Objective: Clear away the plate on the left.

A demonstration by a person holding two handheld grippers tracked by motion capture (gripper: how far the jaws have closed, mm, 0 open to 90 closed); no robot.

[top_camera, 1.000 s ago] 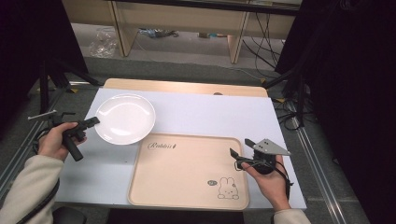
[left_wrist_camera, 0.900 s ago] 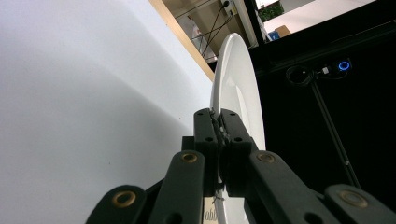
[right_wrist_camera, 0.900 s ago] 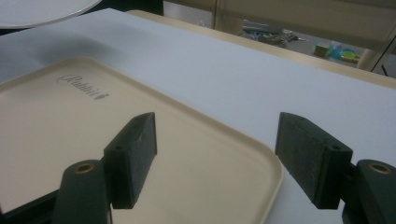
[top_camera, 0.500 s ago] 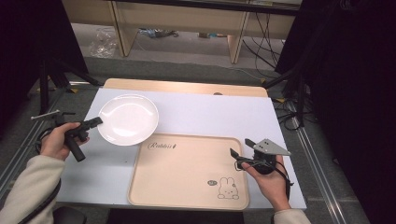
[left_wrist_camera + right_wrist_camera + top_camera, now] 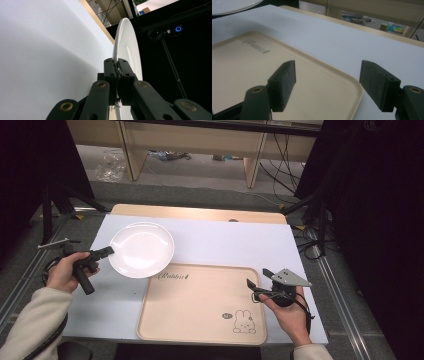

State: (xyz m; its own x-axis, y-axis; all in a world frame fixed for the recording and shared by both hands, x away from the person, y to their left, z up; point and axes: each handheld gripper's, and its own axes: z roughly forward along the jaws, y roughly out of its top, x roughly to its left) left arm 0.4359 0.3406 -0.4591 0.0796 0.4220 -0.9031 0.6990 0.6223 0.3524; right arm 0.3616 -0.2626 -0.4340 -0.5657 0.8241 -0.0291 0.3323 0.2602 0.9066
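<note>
A round white plate [image 5: 141,249] hangs tilted a little above the white table, its right edge over the far-left corner of the beige rabbit tray [image 5: 200,305]. My left gripper [image 5: 107,251] is shut on the plate's left rim. In the left gripper view the black jaws [image 5: 117,65] pinch the thin rim of the plate [image 5: 128,42], seen edge-on. My right gripper [image 5: 257,276] is held still at the tray's right edge, open with nothing in it. In the right gripper view its pads [image 5: 329,75] stand wide apart over the tray [image 5: 242,70], and the plate [image 5: 229,5] shows at the top left.
The white table top [image 5: 230,240] has a wooden strip [image 5: 200,213] along its far edge. Beyond it stand wooden shelf legs [image 5: 252,167] and cables on the floor. Black curtains close in both sides, and metal rails run beside the table.
The plate, held by my left gripper, has drifted slightly to the right, toward the tray. The right hand has stayed where it was.
</note>
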